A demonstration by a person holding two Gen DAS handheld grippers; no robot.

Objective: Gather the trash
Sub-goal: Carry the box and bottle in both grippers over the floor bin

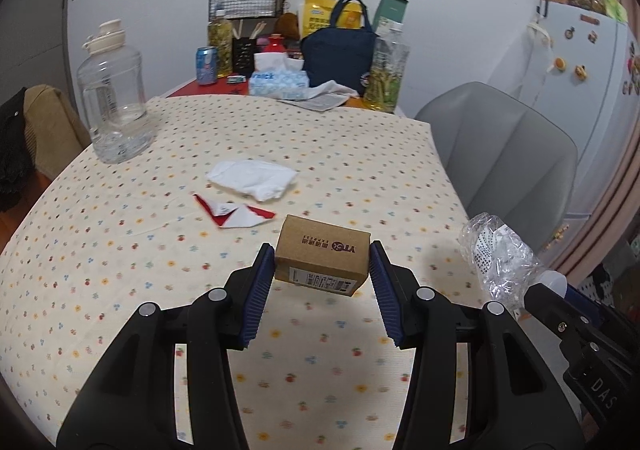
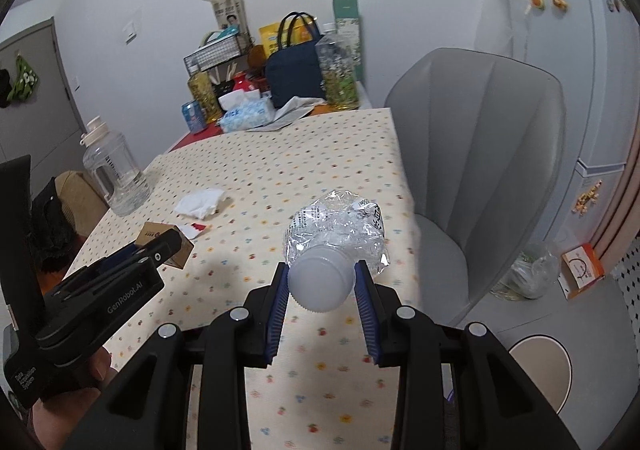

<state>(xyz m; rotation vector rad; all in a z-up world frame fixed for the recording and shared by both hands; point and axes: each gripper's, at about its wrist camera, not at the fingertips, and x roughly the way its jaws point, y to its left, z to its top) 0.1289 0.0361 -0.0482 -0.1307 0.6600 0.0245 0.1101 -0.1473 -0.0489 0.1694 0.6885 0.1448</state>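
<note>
Left tool (image 1: 322,264) clamps cardboard box (image 1: 323,255) aloft; right tool (image 2: 321,286) grips crushed bottle (image 2: 336,234)

Left gripper (image 1: 322,264), right gripper (image 2: 321,284): jaws clamped, loaded.

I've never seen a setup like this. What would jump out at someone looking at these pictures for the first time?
Probably the two pairs of tongs, each holding a piece of rubbish above the dotted tablecloth: the left tongs grip a small cardboard box, the right tongs a crushed clear plastic bottle by its white cap. Next, the litter on the cloth beyond them: a crumpled white tissue and a torn red-and-white wrapper.
</note>
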